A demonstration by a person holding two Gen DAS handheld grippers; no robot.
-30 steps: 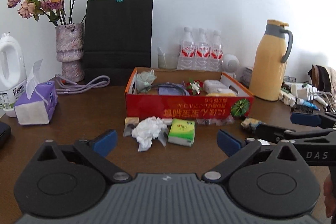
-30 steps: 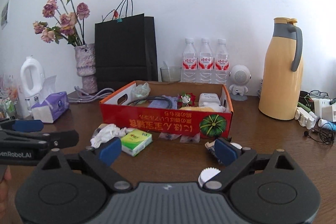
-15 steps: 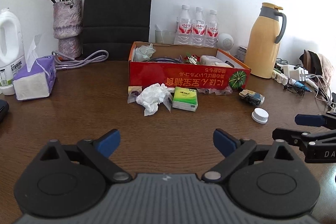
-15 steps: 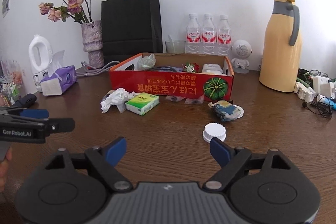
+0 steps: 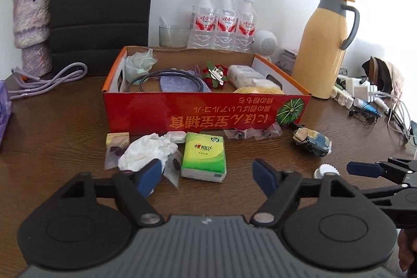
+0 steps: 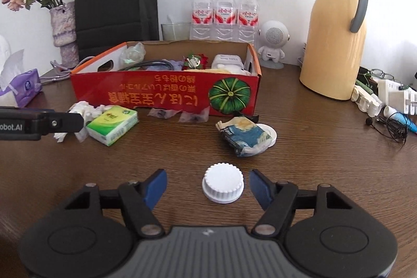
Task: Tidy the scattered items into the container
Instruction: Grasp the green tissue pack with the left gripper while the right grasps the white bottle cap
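**Cap pickup lined up at lower centre**

Fingers of the right gripper (image 6: 206,186) stand apart, bracketing the ribbed white plastic cap (image 6: 223,186) on the brown wooden table (image 6: 312,160). Best to settle low, centre it, then close gently; it looks light and could skid. The left gripper (image 5: 207,175) is likewise spread and empty, near the green tissue pack (image 5: 204,156) and crumpled white paper (image 5: 147,151). Mid-frame, the red cardboard box (image 6: 166,95) waits, a blue-patterned wrapper (image 6: 245,137) lying between cap and box.
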